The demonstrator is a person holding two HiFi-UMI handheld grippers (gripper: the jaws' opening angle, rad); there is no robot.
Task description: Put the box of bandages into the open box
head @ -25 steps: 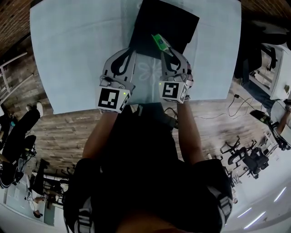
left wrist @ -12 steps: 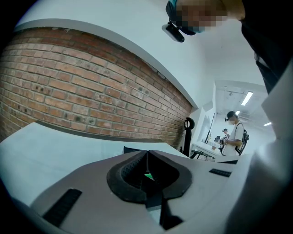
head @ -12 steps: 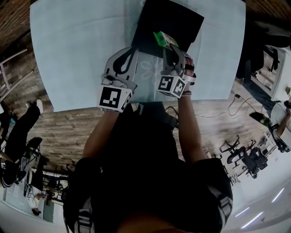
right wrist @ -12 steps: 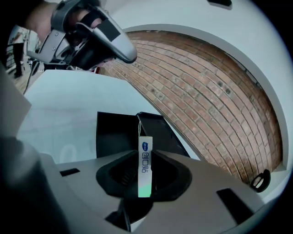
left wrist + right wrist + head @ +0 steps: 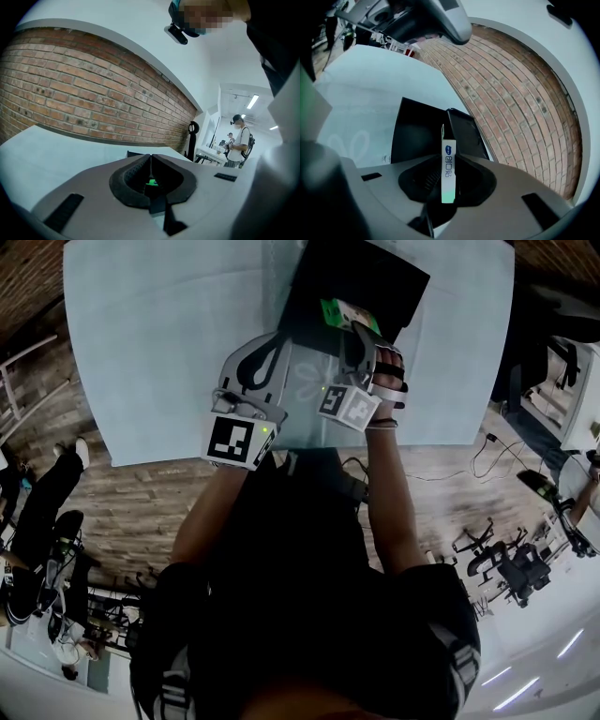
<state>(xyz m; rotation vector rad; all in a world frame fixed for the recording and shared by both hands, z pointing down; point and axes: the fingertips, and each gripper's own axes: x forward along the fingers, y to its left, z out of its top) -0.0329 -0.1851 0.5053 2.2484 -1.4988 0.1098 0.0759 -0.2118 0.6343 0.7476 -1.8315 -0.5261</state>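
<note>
The box of bandages, green and white, stands on edge, pinched between the jaws of the right gripper, over the near part of the open box. Its narrow white side carries a blue badge and blue lettering (too small to read). The open box is black and lies on a pale table. On the near side of the open box a faint looped doodle marks the tabletop. The left gripper is by the open box's near left corner, its jaws pressed together on nothing.
</note>
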